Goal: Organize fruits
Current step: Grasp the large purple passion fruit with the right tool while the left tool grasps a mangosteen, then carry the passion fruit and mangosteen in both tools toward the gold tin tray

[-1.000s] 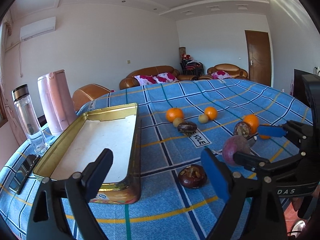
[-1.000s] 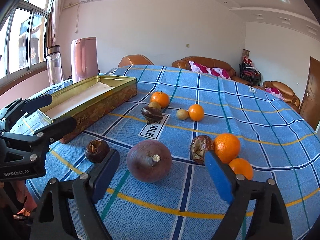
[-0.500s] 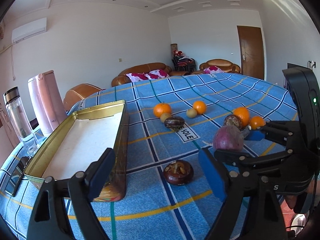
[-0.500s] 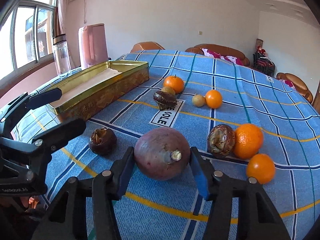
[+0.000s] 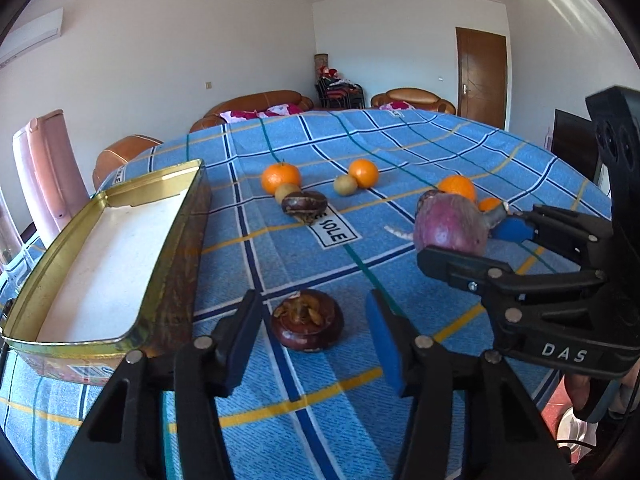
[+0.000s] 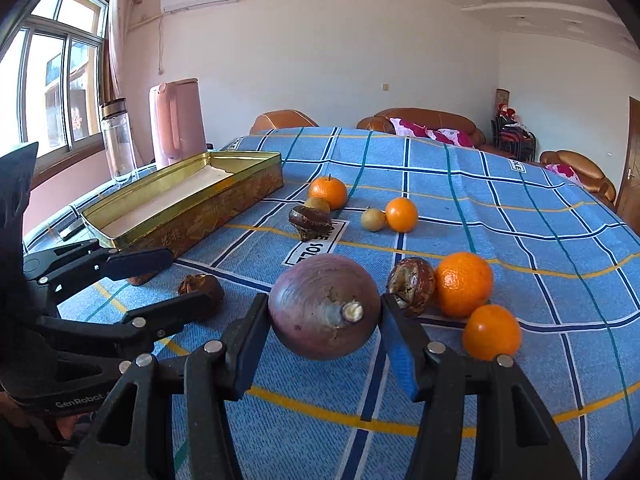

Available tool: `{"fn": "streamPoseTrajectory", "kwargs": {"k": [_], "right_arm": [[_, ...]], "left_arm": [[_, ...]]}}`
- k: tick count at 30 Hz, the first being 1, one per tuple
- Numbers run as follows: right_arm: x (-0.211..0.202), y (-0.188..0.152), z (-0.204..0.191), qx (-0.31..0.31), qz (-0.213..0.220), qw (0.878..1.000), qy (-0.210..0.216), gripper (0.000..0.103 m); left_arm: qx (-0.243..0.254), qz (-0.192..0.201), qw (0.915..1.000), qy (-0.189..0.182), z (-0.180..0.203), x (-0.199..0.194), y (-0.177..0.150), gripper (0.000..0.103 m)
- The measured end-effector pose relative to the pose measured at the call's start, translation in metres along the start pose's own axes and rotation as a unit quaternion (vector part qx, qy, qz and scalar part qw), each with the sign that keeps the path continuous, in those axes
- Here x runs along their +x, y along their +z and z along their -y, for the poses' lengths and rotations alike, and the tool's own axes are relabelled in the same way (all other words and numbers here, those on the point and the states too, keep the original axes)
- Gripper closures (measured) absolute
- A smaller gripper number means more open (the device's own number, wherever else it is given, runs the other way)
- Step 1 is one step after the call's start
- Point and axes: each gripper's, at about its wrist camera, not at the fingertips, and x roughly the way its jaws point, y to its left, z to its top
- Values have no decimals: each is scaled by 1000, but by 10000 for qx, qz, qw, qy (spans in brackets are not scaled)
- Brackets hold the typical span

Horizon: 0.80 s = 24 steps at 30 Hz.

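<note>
Right claw [image 6: 324, 316] marked "DAS" clamps purple fruit [image 6: 324, 306]

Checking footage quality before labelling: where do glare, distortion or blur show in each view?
Left wrist view: strong fisheye bending of the tablecloth, ceiling light flare top right, dark vignette corners. Right wrist view: bright window washes out the left, purple fruit is sharp, no motion blur.

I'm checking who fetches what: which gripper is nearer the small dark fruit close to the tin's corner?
Left. The left gripper straddles the small dark fruit, its fingers either side, not yet touching. The right gripper is off to the side, clamped on the big purple fruit.
</note>
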Motion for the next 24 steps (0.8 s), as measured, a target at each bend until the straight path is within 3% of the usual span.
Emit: {"fn": "streamPoseTrajectory", "kwargs": {"k": [2, 6, 10, 24], "right_arm": [[0, -1, 0, -11, 10, 10000, 18, 47], [0, -1, 0, -12, 21, 10000, 20, 47], [-2, 0, -2, -30, 88, 9999, 43, 47], [-16, 5, -8, -168, 422, 9990, 50, 47]], "left_arm": [[-41, -102, 9999, -59, -1, 5, 0, 48], [-137, -222, 9996, -73, -6, 10, -3, 59], [-262, -181, 9994, -142, -14, 9, -4, 59], [-357, 367, 9987, -3, -22, -12, 4, 60]]}}
